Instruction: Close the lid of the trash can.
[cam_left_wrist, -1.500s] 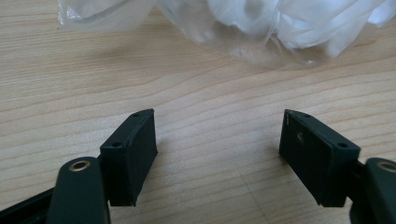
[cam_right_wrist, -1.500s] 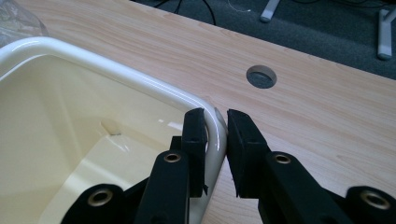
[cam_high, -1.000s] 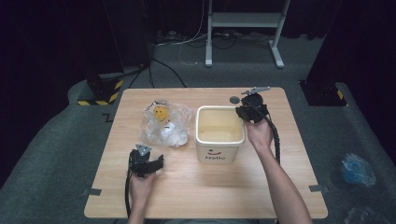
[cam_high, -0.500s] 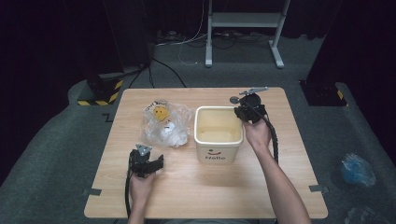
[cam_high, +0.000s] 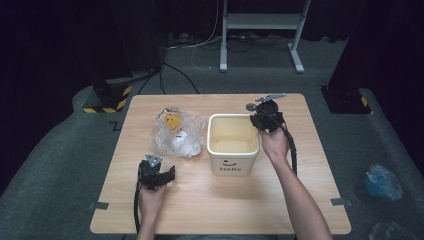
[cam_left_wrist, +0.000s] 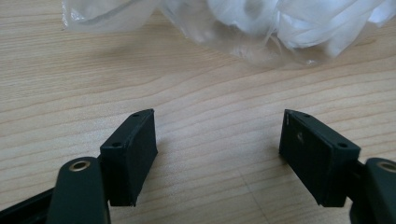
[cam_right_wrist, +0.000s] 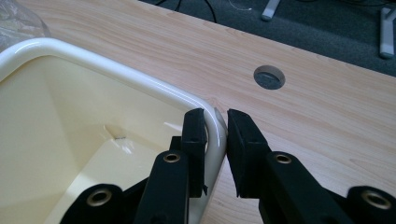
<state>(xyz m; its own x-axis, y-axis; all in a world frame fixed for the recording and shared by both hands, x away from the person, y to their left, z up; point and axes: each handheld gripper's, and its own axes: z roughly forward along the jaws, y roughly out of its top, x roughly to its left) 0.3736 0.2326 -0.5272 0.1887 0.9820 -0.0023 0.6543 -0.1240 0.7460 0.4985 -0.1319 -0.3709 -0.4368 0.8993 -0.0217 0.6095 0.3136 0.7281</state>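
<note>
The right gripper (cam_right_wrist: 215, 122) clamps the far right corner of the cream bin (cam_high: 233, 142) mid-table. Left of the bin lies a plastic bag (cam_high: 176, 132); nearer the person, the left gripper (cam_left_wrist: 218, 140) gapes empty.

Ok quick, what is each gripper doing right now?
Left gripper: jaws open, holding nothing, just short of the plastic bag.
Right gripper: jaws shut on the rim of the cream bin.

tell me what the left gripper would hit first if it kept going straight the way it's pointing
Probably the clear plastic bag: the left gripper points at it, jaws open, across bare table.
</note>
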